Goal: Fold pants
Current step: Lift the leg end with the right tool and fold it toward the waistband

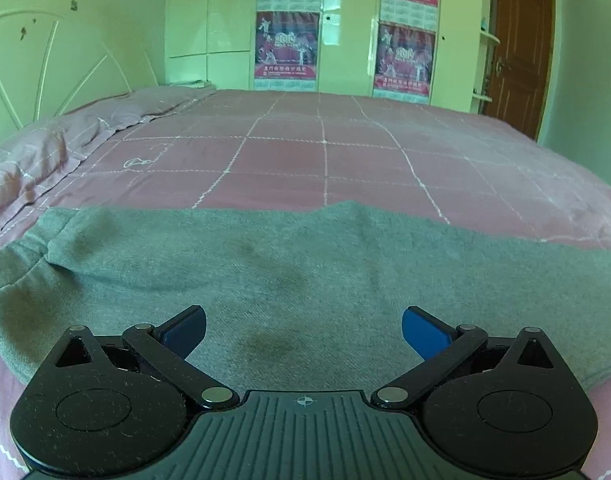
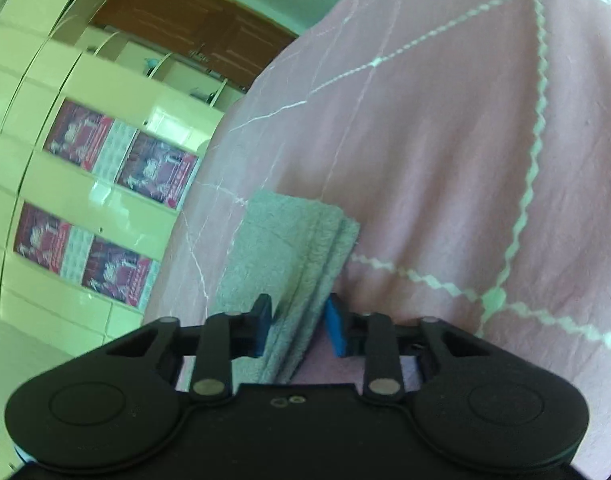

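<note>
The grey pants (image 1: 305, 264) lie flat on the bed (image 1: 325, 152), stretched across its near edge over a pink sheet crossed by white stitched lines. In the left wrist view the cloth runs from one side of the picture to the other, with a rolled, bunched end at the left and a few darker smudges near its middle. Beyond the pants, the pink sheet runs back to a pale wardrobe (image 1: 209, 20) carrying red posters (image 1: 287, 44), with a brown door (image 1: 519, 44) to the wardrobe's right and a white headboard (image 1: 45, 68) to its left.

The left claw (image 1: 304, 330) hangs just above the near part of the pants, its blue pads spread wide apart and holding nothing; grey cloth shows plainly in the gap between them.

The right wrist view is rolled over sideways, so the bed rises on the right of the picture and the wardrobe lies along the left. Here the right claw (image 2: 298, 326) stands nearly closed, its two blue pads pinching a layered edge of the pants (image 2: 289, 248). Several stacked folds of grey cloth pass between the pads and reach forward from them over the pink sheet.
</note>
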A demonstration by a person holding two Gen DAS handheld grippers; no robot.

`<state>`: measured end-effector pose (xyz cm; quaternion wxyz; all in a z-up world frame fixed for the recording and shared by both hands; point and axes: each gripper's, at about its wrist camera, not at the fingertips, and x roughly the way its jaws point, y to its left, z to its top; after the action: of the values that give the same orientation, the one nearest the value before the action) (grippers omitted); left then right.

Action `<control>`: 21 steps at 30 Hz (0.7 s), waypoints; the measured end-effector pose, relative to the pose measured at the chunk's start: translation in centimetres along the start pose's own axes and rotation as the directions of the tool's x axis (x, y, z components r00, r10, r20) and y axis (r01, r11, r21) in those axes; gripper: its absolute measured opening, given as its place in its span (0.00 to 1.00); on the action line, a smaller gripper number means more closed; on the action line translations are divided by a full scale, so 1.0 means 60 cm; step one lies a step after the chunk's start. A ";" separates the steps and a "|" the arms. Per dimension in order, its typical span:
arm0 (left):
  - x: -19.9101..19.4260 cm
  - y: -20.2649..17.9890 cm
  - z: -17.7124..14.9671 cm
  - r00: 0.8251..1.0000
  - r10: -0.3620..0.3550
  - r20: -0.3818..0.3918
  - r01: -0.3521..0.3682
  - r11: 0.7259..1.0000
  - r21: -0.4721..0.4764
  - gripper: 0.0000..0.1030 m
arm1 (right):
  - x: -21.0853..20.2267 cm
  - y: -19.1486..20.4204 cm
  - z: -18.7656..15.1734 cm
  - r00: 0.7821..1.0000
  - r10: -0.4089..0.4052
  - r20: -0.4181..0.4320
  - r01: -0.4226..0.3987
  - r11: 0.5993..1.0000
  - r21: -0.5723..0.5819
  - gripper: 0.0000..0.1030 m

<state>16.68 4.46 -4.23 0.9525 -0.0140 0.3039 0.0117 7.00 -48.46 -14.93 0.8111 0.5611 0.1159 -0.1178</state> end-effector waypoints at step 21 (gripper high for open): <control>-0.005 -0.132 -0.023 0.987 -0.159 -0.003 0.158 0.985 -0.070 1.00 | -0.004 0.010 -0.002 0.999 -0.017 0.029 0.019 0.997 -0.080 0.09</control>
<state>15.90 -3.52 -5.03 0.9481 -0.0714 0.3053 -0.0535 6.98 -48.15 -14.35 0.8334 0.5254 0.1141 -0.1282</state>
